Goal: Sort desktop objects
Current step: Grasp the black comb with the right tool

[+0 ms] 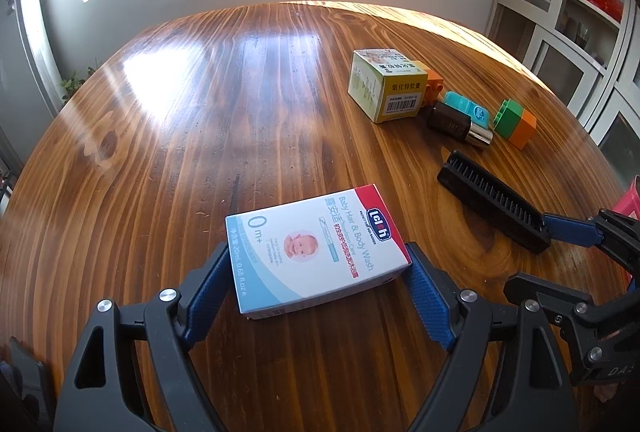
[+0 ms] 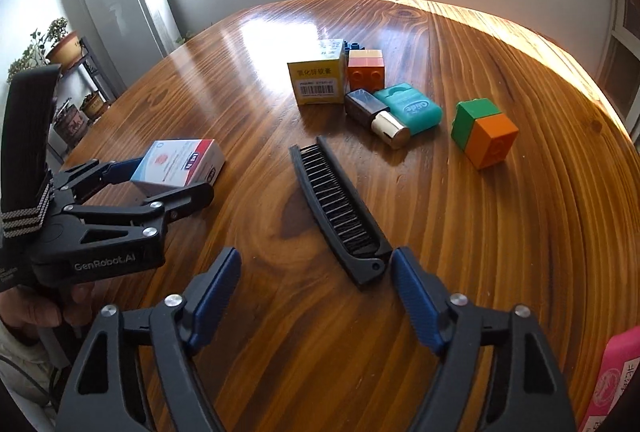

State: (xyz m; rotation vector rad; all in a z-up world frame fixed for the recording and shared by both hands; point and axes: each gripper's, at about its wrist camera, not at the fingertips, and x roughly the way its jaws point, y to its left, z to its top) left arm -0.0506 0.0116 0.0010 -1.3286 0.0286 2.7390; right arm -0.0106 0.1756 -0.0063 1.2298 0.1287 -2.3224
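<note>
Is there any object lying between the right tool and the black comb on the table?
No, nothing visible lies between them. The right tool is open just before the hinged end of the comb, with only bare table around it. The brown bottle and the other small items lie beyond the comb's far end.

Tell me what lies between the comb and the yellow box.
In the right wrist view, only bare wooden table lies between the comb and the yellow box; the brown bottle sits just right of that stretch.
</note>
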